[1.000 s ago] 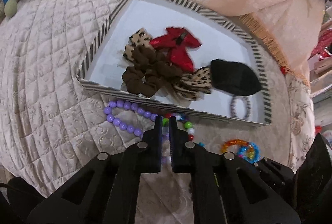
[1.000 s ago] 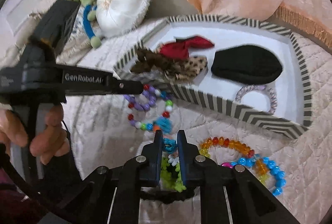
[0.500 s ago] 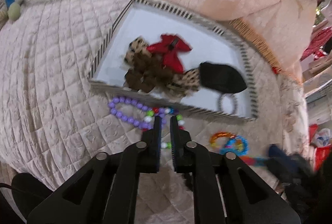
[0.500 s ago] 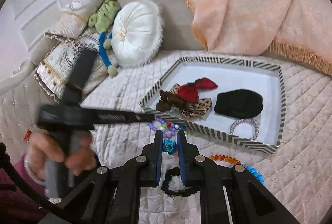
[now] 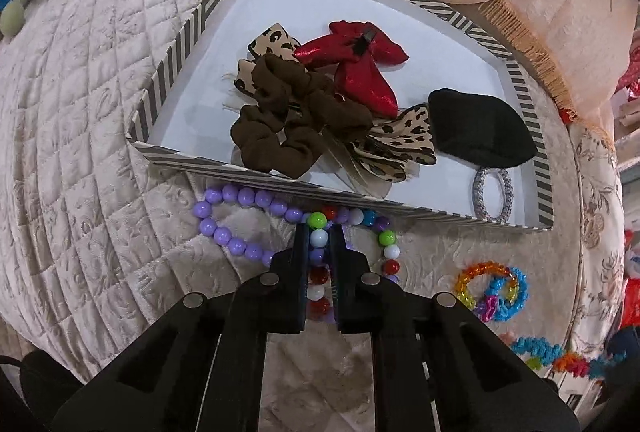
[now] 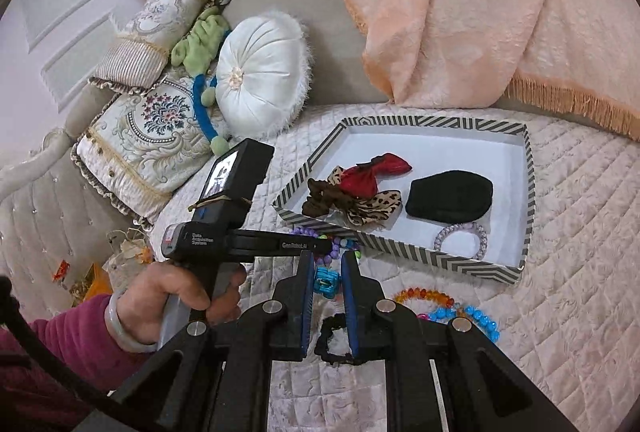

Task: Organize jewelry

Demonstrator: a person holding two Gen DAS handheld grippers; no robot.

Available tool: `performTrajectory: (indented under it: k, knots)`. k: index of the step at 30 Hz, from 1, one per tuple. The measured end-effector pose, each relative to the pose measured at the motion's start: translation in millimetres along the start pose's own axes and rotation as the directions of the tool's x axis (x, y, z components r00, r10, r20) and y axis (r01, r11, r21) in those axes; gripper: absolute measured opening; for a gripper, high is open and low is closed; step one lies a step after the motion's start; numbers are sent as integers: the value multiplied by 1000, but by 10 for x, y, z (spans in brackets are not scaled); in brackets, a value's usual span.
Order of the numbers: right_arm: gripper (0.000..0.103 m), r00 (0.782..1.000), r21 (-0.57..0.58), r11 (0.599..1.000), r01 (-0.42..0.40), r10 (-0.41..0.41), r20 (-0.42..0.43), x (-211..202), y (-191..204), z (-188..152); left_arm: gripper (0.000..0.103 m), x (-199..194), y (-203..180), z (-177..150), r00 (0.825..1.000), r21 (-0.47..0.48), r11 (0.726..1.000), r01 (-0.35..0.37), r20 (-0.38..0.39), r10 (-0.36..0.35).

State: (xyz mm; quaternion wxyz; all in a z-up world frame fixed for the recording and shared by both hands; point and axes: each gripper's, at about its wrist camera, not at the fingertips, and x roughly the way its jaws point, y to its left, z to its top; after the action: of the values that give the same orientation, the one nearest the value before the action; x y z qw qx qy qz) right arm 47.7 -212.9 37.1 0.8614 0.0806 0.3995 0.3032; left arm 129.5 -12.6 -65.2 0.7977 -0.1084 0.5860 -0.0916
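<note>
A striped tray [image 5: 224,168] [image 6: 400,254] on the quilted bed holds a brown scrunchie [image 5: 288,120], a red bow [image 5: 360,68], a leopard bow [image 5: 396,148], a black pouch [image 5: 480,132] and a grey hair tie [image 5: 493,194]. My left gripper [image 5: 319,232] is shut on a multicoloured bead bracelet [image 5: 320,238] just in front of the tray, beside a purple bead bracelet [image 5: 236,220]. My right gripper [image 6: 327,264] is shut on a turquoise bead piece [image 6: 326,280], held above the bed near the tray's front edge.
Orange and blue bracelets [image 5: 492,292] [image 6: 452,308] lie right of the grippers. A black scrunchie [image 6: 332,340] lies under the right gripper. A white round cushion [image 6: 260,80], patterned pillows [image 6: 140,148] and a peach blanket [image 6: 460,12] lie behind the tray.
My right gripper has lifted and pulled back with the turquoise piece. My left gripper has moved forward and closed around the multicoloured beads at the tray's front wall.
</note>
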Motion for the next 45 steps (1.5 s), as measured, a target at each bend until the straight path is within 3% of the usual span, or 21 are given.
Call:
performTrajectory:
  k: [8, 16, 18, 21, 23, 26, 31, 34, 35, 39, 45]
  knots:
    - [13, 1000, -1, 1000, -6, 6, 27, -71, 10, 83, 8, -695, -122, -28, 992, 52, 996, 71, 104, -76]
    - [13, 999, -36, 999, 25, -24, 28, -96, 72, 231, 8, -1201, -263, 34, 979, 96, 993, 65, 187, -82]
    - [13, 1000, -41, 999, 14, -14, -22, -3, 52, 218, 8, -1253, -250, 36, 976, 91, 994, 60, 201, -78]
    - [18, 991, -56, 996, 62, -68, -115, 250, -12, 31, 8, -1237, -218, 17, 978, 84, 994, 66, 194, -81]
    - [25, 984, -38, 997, 67, -72, -165, 385, -87, -112, 8, -1198, -200, -11, 979, 82, 994, 67, 186, -81]
    - [26, 975, -5, 998, 67, -67, -210, 584, -190, -290, 8, -1115, -179, -36, 983, 74, 995, 67, 165, -78]
    - [33, 960, -56, 997, 60, -73, -270, 880, -146, -333, 8, -1037, -138, -43, 986, 63, 996, 65, 152, -74]
    - [33, 938, -37, 997, 71, -79, -338, 1146, -196, -383, 8, -1011, -115, -36, 986, 60, 996, 65, 148, -73]
    - [33, 936, -32, 997, 75, -82, -343, 1198, -210, -392, 8, -1001, -109, -35, 987, 61, 996, 63, 146, -72]
    - [12, 946, -12, 997, 81, -80, -314, 1182, -260, -377, 8, -960, -61, -22, 989, 52, 997, 57, 135, -64]
    - [12, 975, 77, 997, -24, 40, -217, 708, -326, -223, 8, -953, -32, -16, 989, 42, 997, 62, 132, -67]
